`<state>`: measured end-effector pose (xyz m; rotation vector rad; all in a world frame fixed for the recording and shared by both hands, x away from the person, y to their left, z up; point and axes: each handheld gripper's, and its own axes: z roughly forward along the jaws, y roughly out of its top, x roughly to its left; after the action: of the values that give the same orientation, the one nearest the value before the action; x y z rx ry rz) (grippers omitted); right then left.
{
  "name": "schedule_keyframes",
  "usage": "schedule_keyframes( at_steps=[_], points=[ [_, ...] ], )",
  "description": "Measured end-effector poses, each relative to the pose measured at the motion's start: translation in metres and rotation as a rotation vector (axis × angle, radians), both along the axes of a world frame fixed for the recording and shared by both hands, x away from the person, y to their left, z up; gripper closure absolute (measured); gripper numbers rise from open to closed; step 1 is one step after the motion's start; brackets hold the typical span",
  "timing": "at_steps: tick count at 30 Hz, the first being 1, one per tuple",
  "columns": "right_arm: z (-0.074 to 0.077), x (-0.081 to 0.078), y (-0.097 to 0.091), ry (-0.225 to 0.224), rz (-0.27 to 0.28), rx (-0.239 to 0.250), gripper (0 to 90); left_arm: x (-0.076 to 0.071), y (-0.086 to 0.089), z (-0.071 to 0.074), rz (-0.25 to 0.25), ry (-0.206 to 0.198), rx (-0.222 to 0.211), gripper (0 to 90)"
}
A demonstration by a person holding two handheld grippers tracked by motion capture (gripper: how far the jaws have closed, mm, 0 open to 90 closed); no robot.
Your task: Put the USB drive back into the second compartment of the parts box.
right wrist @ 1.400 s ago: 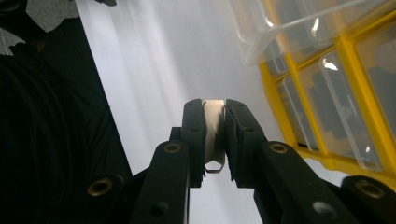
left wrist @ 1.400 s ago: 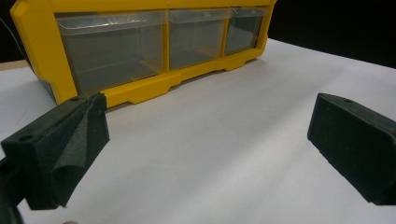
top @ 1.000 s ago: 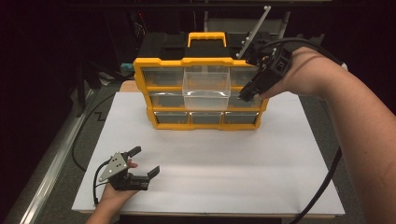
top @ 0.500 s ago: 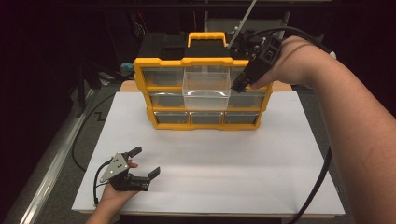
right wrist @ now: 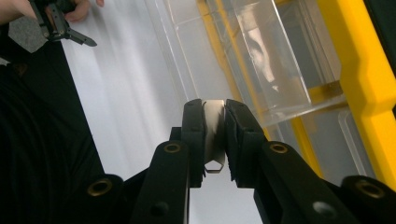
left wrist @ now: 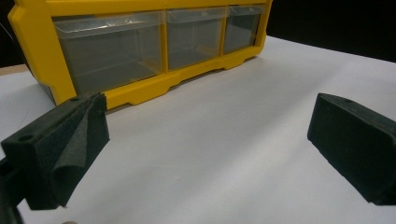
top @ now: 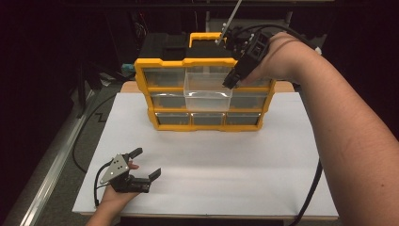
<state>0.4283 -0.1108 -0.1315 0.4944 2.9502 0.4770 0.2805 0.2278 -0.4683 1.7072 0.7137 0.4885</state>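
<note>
Right gripper (top: 230, 83) poised above the pulled-out clear drawer (top: 207, 92) of the yellow organizer (top: 205, 94). Jaws pinched flat on a small thin metal piece (right wrist: 215, 135), shiny, with a notched lower end; exact kind not identifiable. Held edge-on between the pads, lower end pointing down, presumably so it can drop cleanly once the jaws part. In the right gripper view, piece and jaw tips sit over the drawer's near rim, not yet well over the open cavity.

Drawer in the middle row, slid out toward the table's front, open top exposed, apparently as the receiving bin. Contents not discernible through the clear plastic. Other drawers pushed in flush.

Organizer upright at the far edge of the white board (top: 282, 155), front facing the person, so drawers pull toward the working side.

Left gripper (top: 146, 163) resting low on the board at near left, well apart from the organizer. Pads (left wrist: 70, 149) spread wide, nothing between them; aimed at the bottom drawer row (left wrist: 154, 44). Likely parked as standby, ready to steady the cabinet or push the drawer shut.

Judged step: carrying the piece over the drawer, release pending.
</note>
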Motion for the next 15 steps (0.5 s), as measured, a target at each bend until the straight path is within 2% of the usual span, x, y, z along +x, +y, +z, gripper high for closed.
schedule_keyframes(
  at_steps=[10,15],
  points=[
    [-0.002,0.007,0.016,-0.004,0.009,-0.019,79.7,0.000,0.001,0.000,0.000,-0.002,0.001,0.3],
    [-0.003,0.011,0.022,-0.007,0.014,-0.011,79.7,0.000,0.001,0.000,0.000,-0.003,-0.003,0.3]
  ],
)
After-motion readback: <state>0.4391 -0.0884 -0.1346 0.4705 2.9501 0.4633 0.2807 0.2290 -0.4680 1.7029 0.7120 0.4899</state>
